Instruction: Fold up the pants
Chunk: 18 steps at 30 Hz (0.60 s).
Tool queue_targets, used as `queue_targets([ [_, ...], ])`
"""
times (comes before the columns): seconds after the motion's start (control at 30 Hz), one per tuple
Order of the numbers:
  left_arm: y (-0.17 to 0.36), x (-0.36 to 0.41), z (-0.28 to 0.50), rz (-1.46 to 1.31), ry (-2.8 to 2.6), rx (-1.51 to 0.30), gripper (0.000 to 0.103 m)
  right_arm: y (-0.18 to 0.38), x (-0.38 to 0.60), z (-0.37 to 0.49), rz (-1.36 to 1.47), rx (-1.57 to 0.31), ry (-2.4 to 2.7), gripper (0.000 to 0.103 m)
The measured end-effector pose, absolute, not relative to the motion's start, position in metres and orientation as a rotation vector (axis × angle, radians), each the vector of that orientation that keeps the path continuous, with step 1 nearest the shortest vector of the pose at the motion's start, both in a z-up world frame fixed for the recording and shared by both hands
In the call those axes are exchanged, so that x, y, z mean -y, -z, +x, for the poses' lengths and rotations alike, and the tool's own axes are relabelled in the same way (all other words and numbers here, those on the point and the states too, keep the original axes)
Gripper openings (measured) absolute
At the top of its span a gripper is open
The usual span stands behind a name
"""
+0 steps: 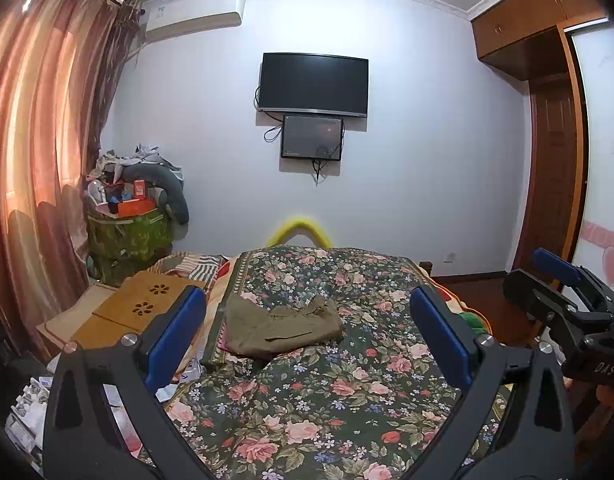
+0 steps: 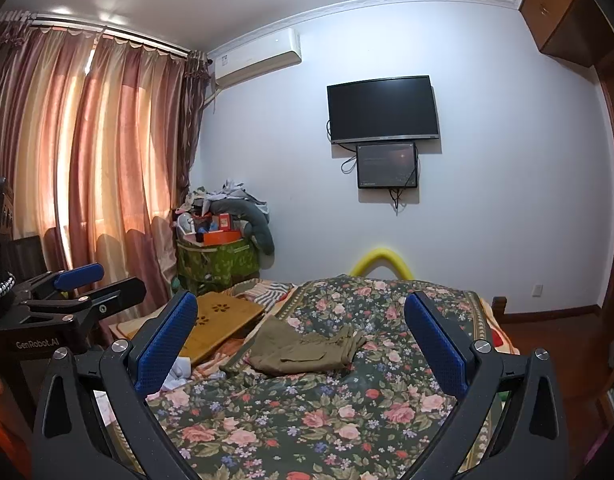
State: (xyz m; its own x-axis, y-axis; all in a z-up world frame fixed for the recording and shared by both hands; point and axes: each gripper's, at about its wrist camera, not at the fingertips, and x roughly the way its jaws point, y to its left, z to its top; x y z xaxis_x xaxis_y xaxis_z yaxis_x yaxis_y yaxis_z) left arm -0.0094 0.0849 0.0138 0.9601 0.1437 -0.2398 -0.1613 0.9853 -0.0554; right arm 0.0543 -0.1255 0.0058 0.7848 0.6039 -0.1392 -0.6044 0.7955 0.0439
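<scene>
Olive-brown pants [image 1: 285, 330] lie folded in a compact bundle on the floral bedspread [image 1: 327, 400], toward its left far part; they also show in the right wrist view [image 2: 307, 350]. My left gripper [image 1: 307, 328] is open and empty, held above the bed well short of the pants. My right gripper [image 2: 301, 334] is open and empty too, at a similar distance. The right gripper shows at the right edge of the left wrist view [image 1: 567, 292]; the left gripper shows at the left edge of the right wrist view [image 2: 83, 284].
A wooden lap tray [image 1: 147, 304] lies left of the bedspread. A green hamper [image 1: 127, 236] piled with boxes and clothes stands in the corner by the curtains [image 1: 39, 140]. A TV [image 1: 313, 84] hangs on the far wall. A wardrobe [image 1: 547, 140] is at right.
</scene>
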Motion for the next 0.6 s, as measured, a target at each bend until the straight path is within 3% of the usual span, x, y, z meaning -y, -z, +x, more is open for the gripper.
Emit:
queue_targets([
  [0.6, -0.0121, -0.0802, -0.0034, -0.076, -0.118, -0.259, 0.103, -0.0066, 0.1263, 0.0528, -0.002, -0.152, -0.651, 0.103],
])
